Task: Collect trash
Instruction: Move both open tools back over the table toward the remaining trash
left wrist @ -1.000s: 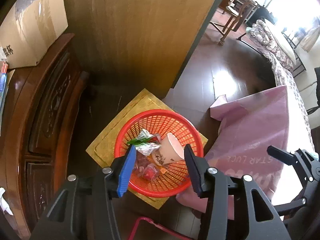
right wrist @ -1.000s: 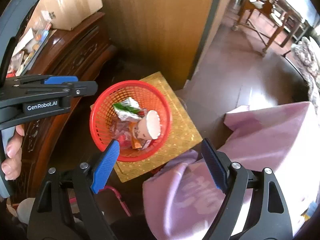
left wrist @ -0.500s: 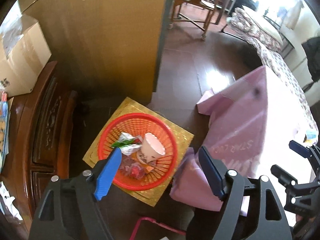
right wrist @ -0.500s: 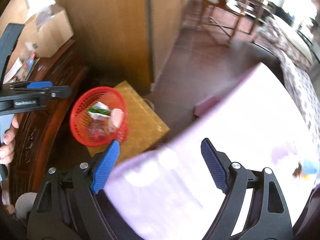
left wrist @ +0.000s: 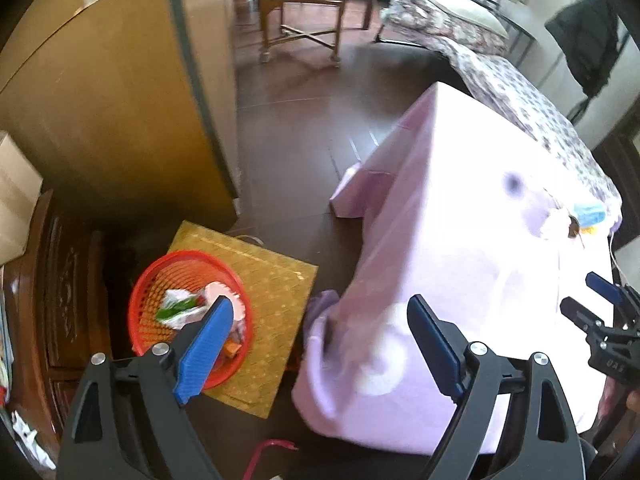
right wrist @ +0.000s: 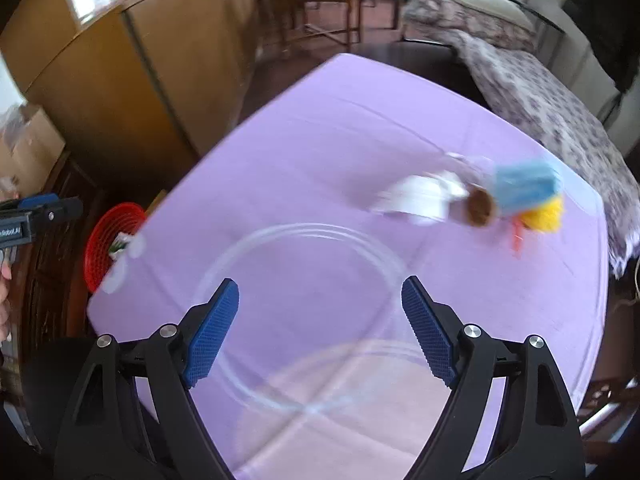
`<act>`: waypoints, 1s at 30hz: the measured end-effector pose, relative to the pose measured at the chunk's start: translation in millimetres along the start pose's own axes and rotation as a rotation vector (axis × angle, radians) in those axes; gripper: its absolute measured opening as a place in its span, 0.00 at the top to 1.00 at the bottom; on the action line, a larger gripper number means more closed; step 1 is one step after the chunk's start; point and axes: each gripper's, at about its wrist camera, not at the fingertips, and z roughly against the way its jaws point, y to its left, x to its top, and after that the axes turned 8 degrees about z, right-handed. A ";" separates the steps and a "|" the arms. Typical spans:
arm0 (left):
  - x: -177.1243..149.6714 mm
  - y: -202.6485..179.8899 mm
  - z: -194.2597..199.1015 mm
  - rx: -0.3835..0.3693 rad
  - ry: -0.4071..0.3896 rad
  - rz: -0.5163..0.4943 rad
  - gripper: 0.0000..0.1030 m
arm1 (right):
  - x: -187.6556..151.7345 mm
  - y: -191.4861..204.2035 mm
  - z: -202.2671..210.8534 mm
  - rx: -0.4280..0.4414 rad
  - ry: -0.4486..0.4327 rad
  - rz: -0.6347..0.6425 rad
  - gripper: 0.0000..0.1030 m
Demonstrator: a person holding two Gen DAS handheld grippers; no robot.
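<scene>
A red mesh basket sits on a gold mat on the floor and holds a paper cup and wrappers. It also shows at the left of the right wrist view. My left gripper is open and empty, above the basket and the table's corner. My right gripper is open and empty over the purple tablecloth. On the far right of the table lie blurred trash items: a white crumpled piece, a blue item, a brown round item and a yellow piece.
A wooden cabinet stands behind the basket, with a dark carved sideboard to its left. Chairs and a floral-covered bed stand further back. The right gripper's body shows at the right edge of the left wrist view.
Both grippers rose and swung right, away from the basket toward the table. The right view now faces the tabletop trash; the left gripper opened wider.
</scene>
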 end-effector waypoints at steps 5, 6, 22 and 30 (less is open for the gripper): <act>0.4 -47.9 -12.0 -0.010 0.015 -0.069 0.15 | -7.7 -42.4 1.3 -0.023 -0.026 -0.093 0.21; 0.4 -59.4 -15.0 -0.013 0.017 -0.088 0.15 | -9.6 -52.9 1.1 -0.022 -0.035 -0.120 0.21; 5.1 -218.3 -64.8 -0.097 0.041 -0.310 0.14 | -40.8 -142.0 -2.3 -0.083 -0.080 -0.384 0.21; 11.1 -276.2 -84.6 -0.129 0.029 -0.370 0.15 | -49.9 -161.6 -7.1 -0.084 -0.068 -0.435 0.21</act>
